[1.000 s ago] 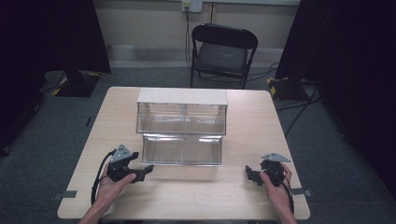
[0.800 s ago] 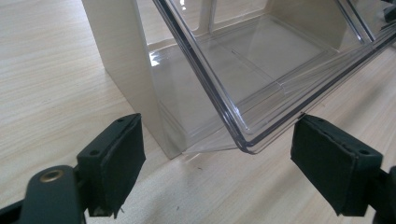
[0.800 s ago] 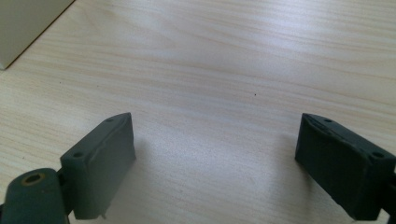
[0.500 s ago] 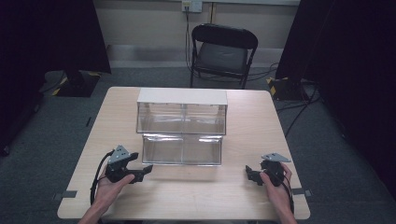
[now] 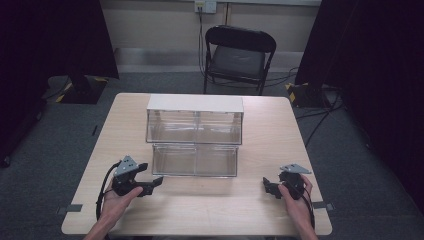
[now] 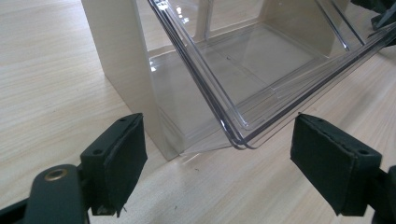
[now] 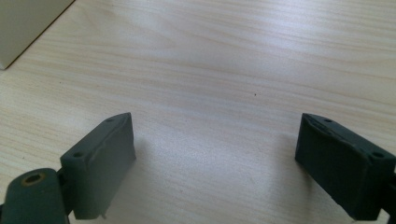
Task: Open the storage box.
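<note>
A wooden table [image 5: 260, 125] seen from above, with a small drawer cabinet [image 5: 195, 120] standing near its middle. The cabinet has a white top and clear plastic drawers. Its lower drawer [image 5: 195, 160] is pulled out toward the person, at six o'clock from the cabinet.

The left gripper [image 5: 157, 181] rests on the table at about seven o'clock from the cabinet, held in the person's left hand [image 5: 117, 202]. It lies just beside the near left corner of the pulled-out drawer. In the left gripper view its two black jaws stand wide apart, with the clear drawer corner [image 6: 243, 135] just ahead of them and nothing pressed between the pads.

The right gripper [image 5: 266, 186] rests at about five o'clock from the cabinet, held in the right hand [image 5: 295, 200], well apart from the drawer. In the right gripper view its jaws are also spread wide, over bare wood.

A black folding chair [image 5: 237, 55] stands beyond the table at twelve o'clock.
</note>
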The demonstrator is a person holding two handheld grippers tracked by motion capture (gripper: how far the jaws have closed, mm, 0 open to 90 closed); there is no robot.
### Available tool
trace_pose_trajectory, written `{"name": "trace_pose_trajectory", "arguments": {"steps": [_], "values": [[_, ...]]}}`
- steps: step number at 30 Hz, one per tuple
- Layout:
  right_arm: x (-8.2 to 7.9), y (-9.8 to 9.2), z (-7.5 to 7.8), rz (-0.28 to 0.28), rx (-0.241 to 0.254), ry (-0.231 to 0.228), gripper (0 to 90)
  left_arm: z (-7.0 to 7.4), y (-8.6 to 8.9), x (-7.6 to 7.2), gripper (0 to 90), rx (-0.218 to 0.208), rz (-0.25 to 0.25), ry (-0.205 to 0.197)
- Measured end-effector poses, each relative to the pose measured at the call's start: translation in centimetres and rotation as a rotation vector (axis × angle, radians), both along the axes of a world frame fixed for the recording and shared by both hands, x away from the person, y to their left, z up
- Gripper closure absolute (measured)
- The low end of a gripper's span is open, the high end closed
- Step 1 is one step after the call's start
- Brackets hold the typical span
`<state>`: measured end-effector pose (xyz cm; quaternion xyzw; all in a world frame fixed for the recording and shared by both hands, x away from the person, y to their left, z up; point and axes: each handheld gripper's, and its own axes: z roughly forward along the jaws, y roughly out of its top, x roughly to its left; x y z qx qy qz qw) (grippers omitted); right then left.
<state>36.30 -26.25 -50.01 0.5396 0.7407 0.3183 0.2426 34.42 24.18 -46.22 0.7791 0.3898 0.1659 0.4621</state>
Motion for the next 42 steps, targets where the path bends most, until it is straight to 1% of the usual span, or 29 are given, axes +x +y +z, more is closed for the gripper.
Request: {"name": "trace_pose_trajectory", "arguments": {"steps": [9,10,11,18,20,21,23,26,28,30,31,33,34,36,38,39,41,42], "values": [[0.0,0.0,0.0,0.0,0.0,0.0,11.2,0.1,-0.13,-0.02,17.7,-0.003,-0.005,-0.006],[0.0,0.0,0.0,0.0,0.0,-0.001,11.2,0.16,-0.23,-0.05,17.5,0.017,-0.001,-0.008],[0.0,0.0,0.0,0.0,0.0,-0.001,11.2,0.12,-0.34,-0.07,17.5,0.01,0.002,-0.008],[0.0,0.0,0.0,0.0,0.0,-0.001,11.2,0.29,-0.44,-0.11,17.5,0.015,-0.003,-0.014],[0.0,0.0,0.0,0.0,0.0,-0.001,11.2,0.34,-0.38,-0.1,17.3,0.013,-0.006,-0.013],[0.0,0.0,0.0,0.0,0.0,-0.001,11.2,0.34,-0.38,-0.12,17.3,0.005,-0.006,-0.011],[0.0,0.0,0.0,0.0,0.0,-0.001,11.2,0.36,-0.38,-0.14,17.1,0.006,-0.005,-0.02],[0.01,0.0,0.0,0.0,0.0,-0.001,11.2,0.42,-0.37,-0.2,16.9,0.003,-0.006,-0.013],[0.01,-0.01,0.0,0.0,0.0,-0.001,11.2,0.43,-0.34,-0.17,16.8,0.0,-0.01,-0.017],[0.01,0.0,0.0,0.0,0.0,-0.001,11.2,0.5,-0.31,-0.19,16.8,0.007,-0.01,-0.018],[0.01,0.0,0.0,0.0,0.0,-0.001,11.2,0.53,-0.35,-0.19,16.7,-0.002,-0.012,-0.019],[0.01,0.0,0.0,0.0,0.0,0.0,11.2,0.53,-0.37,-0.2,16.7,-0.005,-0.012,-0.022],[0.01,0.0,0.0,0.0,0.0,0.0,11.2,0.58,-0.33,-0.21,16.6,0.001,-0.015,-0.024],[0.01,-0.01,0.0,0.0,0.0,0.0,11.2,0.61,-0.32,-0.22,16.6,0.0,-0.015,-0.023],[0.0,0.0,0.0,0.0,0.0,0.0,11.2,0.68,-0.33,-0.25,17.0,-0.006,-0.002,-0.025],[0.01,-0.01,0.0,0.0,0.0,0.0,11.2,0.72,-0.26,-0.2,17.0,-0.018,0.001,-0.029],[0.01,0.0,0.0,0.0,0.0,0.0,11.2,0.82,-0.15,-0.17,17.0,-0.026,0.01,-0.034],[0.0,0.0,0.0,0.0,0.0,0.0,11.2,0.86,-0.1,-0.15,16.9,-0.028,0.013,-0.03]]}}
